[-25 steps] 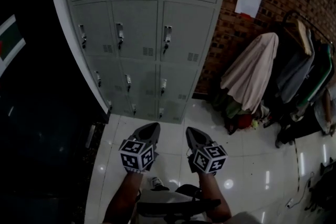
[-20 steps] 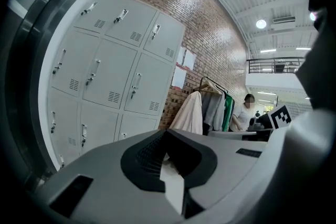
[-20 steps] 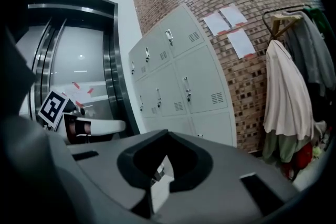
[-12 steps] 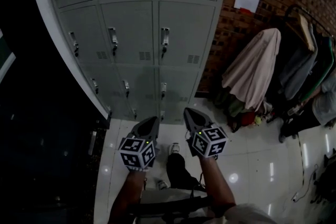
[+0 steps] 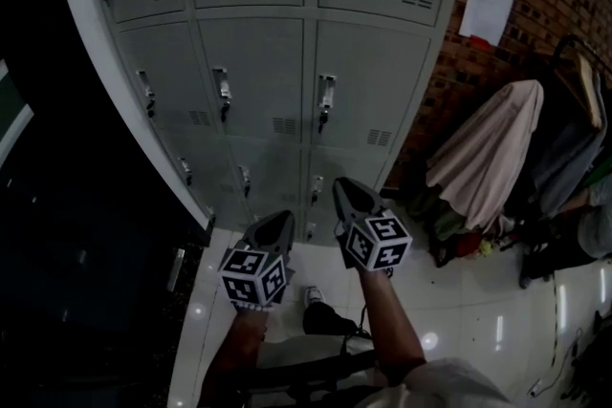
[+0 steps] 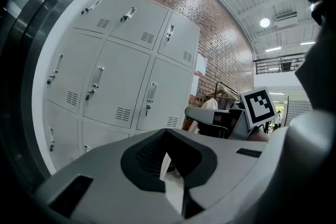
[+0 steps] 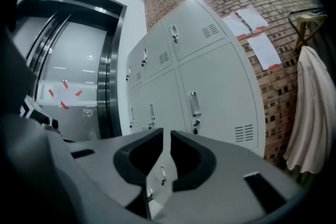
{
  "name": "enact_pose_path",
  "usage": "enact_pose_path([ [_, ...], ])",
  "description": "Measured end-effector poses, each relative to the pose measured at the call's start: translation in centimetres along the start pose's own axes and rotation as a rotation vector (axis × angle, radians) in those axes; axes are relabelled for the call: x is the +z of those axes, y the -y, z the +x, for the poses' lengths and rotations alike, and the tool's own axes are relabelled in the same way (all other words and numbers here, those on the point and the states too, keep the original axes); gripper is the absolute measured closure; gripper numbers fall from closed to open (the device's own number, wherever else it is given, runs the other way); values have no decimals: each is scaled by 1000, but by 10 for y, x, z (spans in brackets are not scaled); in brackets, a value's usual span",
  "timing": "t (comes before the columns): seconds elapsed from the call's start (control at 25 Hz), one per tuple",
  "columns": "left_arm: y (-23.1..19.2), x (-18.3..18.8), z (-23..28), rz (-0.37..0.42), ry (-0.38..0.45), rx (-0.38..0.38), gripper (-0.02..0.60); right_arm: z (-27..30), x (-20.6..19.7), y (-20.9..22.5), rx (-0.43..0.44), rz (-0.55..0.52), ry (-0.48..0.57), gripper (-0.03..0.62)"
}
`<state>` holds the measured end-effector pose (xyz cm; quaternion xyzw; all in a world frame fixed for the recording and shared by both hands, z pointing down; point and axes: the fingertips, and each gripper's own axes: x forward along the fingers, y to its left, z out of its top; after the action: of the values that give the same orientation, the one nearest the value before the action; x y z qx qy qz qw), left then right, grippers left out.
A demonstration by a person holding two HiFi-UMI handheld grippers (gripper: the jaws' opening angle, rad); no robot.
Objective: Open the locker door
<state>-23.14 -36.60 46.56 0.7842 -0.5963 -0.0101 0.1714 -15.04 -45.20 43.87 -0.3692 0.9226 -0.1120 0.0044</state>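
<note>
A bank of grey metal lockers stands ahead, every door closed, each with a small latch handle. The middle-row right door has its handle straight above my right gripper, which is held apart from it in the air. That gripper's jaws are opening, with a slim gap and nothing between them. The same door fills the right gripper view. My left gripper hangs lower and to the left, its tips meeting on nothing. The lockers are some way off in the left gripper view.
A brick wall with pinned papers adjoins the lockers on the right. A clothes rack with a beige garment stands on the glossy tiled floor. Dark glass panels lie to the left. The person's shoe shows below.
The person has stepped closer to the lockers, which now fill more of the head view. Both grippers have come up toward the doors, the right one higher than the left.
</note>
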Motion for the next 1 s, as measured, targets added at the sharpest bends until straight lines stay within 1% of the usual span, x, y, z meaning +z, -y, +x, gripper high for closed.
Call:
enact_pose_path([
  [0.08,-8,8,17,-1,2,1,583,22,6,12,-3,3,0,514],
  [0.36,-40,37,69,-20,11,20,583,90,27,43,5,-12,-19,384],
  [0.48,-52,41,85,-25,10,32,583,118,32,52,15,-26,-21,359],
  [0.72,-74,47,106,-42,16,74,583,164,44,65,17,-38,-11,352],
  [1.0,-97,62,122,-46,35,113,583,197,53,74,13,-60,-6,352],
])
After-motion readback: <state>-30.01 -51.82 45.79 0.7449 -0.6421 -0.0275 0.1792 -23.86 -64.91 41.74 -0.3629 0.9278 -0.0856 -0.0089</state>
